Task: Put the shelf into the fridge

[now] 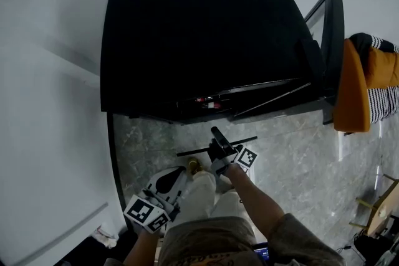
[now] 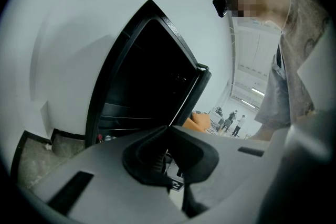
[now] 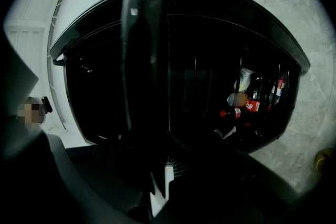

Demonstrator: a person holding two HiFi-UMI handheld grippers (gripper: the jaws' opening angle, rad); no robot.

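Observation:
Seen from above in the head view, the black fridge (image 1: 187,34) has its door (image 1: 333,40) swung open to the right. My right gripper (image 1: 219,147) is in front of the opening, shut on the near edge of a thin clear shelf (image 1: 212,149). In the right gripper view the shelf (image 3: 147,60) runs edge-on up from the right gripper (image 3: 157,186) towards the dark fridge interior (image 3: 210,71). The left gripper (image 1: 171,182) hangs low at my left, away from the shelf. In its own view the left gripper (image 2: 168,136) has its pads together with nothing in them, facing the fridge (image 2: 147,86).
Cola bottles and a can (image 3: 252,105) stand at the bottom of the fridge. An orange seat with striped cloth (image 1: 355,84) sits right of the door. The floor (image 1: 293,159) is grey stone. A white wall (image 1: 50,103) is on the left. People (image 2: 231,120) stand far off.

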